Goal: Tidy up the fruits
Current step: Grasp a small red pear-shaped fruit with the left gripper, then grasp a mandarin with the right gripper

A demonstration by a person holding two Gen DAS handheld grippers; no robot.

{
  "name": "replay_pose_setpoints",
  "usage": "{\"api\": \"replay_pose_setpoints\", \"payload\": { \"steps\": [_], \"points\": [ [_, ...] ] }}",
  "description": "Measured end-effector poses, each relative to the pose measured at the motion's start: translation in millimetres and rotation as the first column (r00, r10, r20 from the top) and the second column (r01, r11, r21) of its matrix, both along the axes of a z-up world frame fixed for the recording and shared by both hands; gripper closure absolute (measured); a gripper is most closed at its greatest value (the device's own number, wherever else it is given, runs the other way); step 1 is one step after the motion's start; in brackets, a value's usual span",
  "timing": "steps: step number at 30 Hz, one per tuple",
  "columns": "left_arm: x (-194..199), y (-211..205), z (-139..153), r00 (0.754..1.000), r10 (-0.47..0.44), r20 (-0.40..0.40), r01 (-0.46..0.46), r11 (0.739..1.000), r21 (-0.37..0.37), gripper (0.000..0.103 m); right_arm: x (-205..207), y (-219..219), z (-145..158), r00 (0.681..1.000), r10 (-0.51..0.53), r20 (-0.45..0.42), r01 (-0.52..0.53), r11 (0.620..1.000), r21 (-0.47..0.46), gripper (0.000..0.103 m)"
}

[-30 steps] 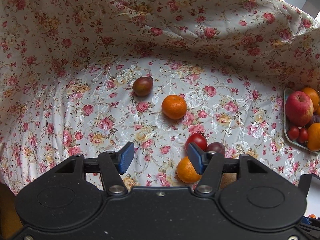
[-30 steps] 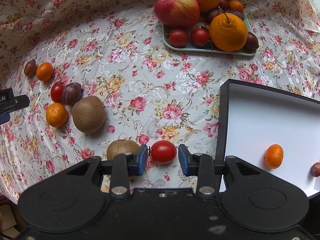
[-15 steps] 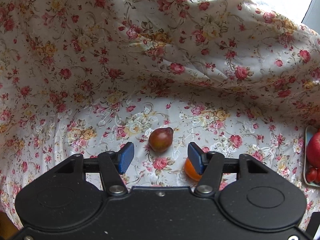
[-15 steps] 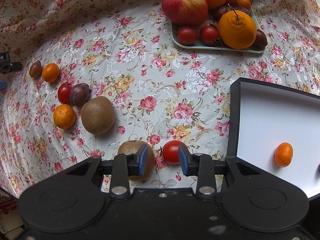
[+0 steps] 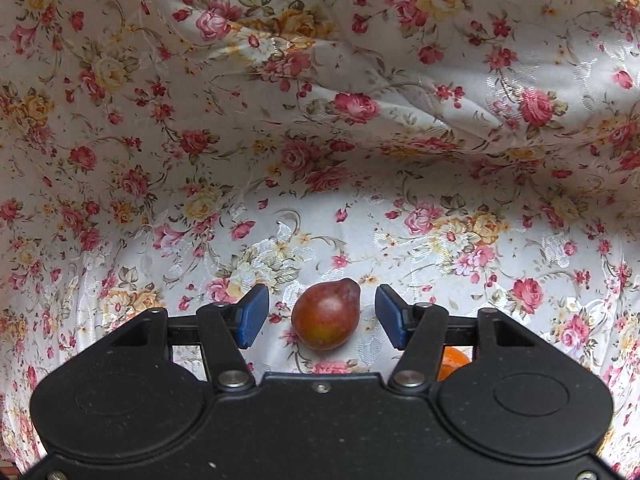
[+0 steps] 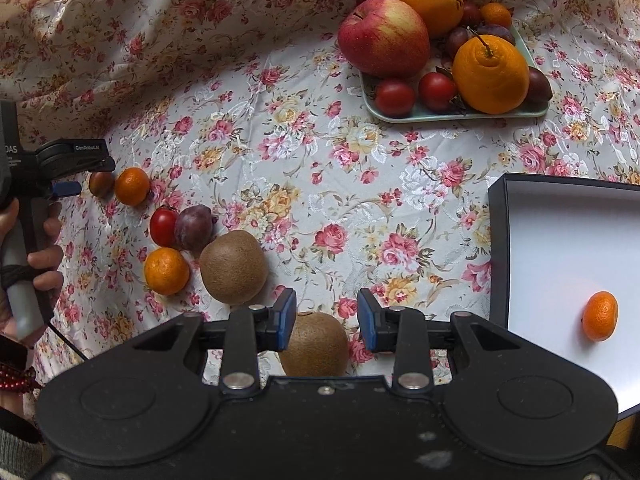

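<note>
While looking down through the left wrist camera: left gripper [image 5: 318, 316] roughly half open, blue pads [image 5: 252, 316] on either side of a small reddish-brown pear-shaped fruit [image 5: 326, 316], clear gaps both sides, so nothing gripped. Fruit sitting on the flowered cloth [image 5: 320, 120], pointy end away from the camera. Just right of that fruit, half hidden behind the right finger, a bit of a small orange [image 5: 454, 362]. Beyond the fruit, only cloth, rising in folds.

Over to the right wrist view: right gripper [image 6: 327, 320] also partly open, hovering over a brown kiwi [image 6: 314, 346], pads apart from it as far as can be seen, nothing held. Can't tell how high above the kiwi. Just up-left of that kiwi, a second, bigger kiwi [image 6: 234, 266]. Touching the big kiwi's left side, a mandarin [image 6: 166, 271]; right above the mandarin, a cherry tomato [image 6: 163, 224] and a dark plum [image 6: 193, 227] side by side. Further up-left from the kiwi, another mandarin [image 6: 132, 186] next to the reddish-brown fruit [image 6: 100, 184], with the left gripper [image 6: 66, 188] right over it and a hand [image 6: 36, 264] on its handle. Well to the right of the kiwi, a black box [image 6: 498, 216] with a white inside holding one mandarin [image 6: 599, 315]. Far above the kiwi, a pale green tray [image 6: 440, 114] piled with an apple [image 6: 384, 36], two oranges, tomatoes and plums.
</note>
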State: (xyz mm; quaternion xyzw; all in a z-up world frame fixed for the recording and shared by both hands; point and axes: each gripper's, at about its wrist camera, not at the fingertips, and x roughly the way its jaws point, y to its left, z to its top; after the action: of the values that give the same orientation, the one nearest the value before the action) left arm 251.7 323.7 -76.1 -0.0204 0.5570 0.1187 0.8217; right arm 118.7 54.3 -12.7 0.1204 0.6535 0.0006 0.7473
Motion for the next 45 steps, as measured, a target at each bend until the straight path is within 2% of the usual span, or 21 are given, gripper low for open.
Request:
{"api": "replay_pose_setpoints", "payload": {
  "steps": [8,12,17,21,26,32,34,39,45],
  "points": [
    [1.2,7.4,-11.7,1.0,0.005,0.002,-0.005,0.998,-0.058,0.043,4.6,23.2,-6.3,1.0,0.022,-0.014,-0.022,1.0,0.009,0.067],
    [-0.4,14.6,-13.0,1.0,0.014,0.011,-0.013,0.995,-0.098,0.057,7.2,32.2,-8.3,1.0,0.022,-0.01,-0.022,1.0,0.014,0.067],
    [-12.0,19.0,-9.1,1.0,0.028,-0.006,-0.028,0.995,-0.101,0.057,10.0,40.0,-12.6,1.0,0.026,-0.008,-0.026,1.0,0.006,0.067],
    [-39.4,18.3,3.6,0.996,0.071,-0.051,-0.078,0.985,-0.152,0.057,11.9,41.2,-13.9,1.0,0.019,-0.005,-0.019,1.0,0.013,0.067],
    [-76.3,-1.7,22.6,0.992,0.078,-0.098,-0.087,0.992,-0.088,0.057,14.7,48.0,-11.7,1.0,0.02,0.022,-0.021,0.999,0.038,0.067],
    [-118.6,-11.9,54.5,0.992,0.107,-0.072,-0.114,0.988,-0.101,0.057,19.0,62.7,-9.3,0.998,0.028,0.06,-0.032,0.998,0.05,0.067],
    [-126.3,-15.3,63.4,0.993,0.105,-0.05,-0.108,0.991,-0.082,0.057,22.2,68.2,-11.2,0.997,0.03,0.071,-0.033,0.999,0.039,0.067],
    [-130.4,-5.2,71.8,0.991,0.136,-0.014,-0.137,0.989,-0.055,0.057,30.0,82.6,-17.2,0.996,0.032,0.084,-0.035,0.999,0.026,0.067],
    [-133.2,15.2,63.3,0.984,0.171,-0.043,-0.175,0.98,-0.097,0.057,28.6,111.4,-18.7,0.988,0.108,0.107,-0.115,0.991,0.065,0.067]
  ]
}}
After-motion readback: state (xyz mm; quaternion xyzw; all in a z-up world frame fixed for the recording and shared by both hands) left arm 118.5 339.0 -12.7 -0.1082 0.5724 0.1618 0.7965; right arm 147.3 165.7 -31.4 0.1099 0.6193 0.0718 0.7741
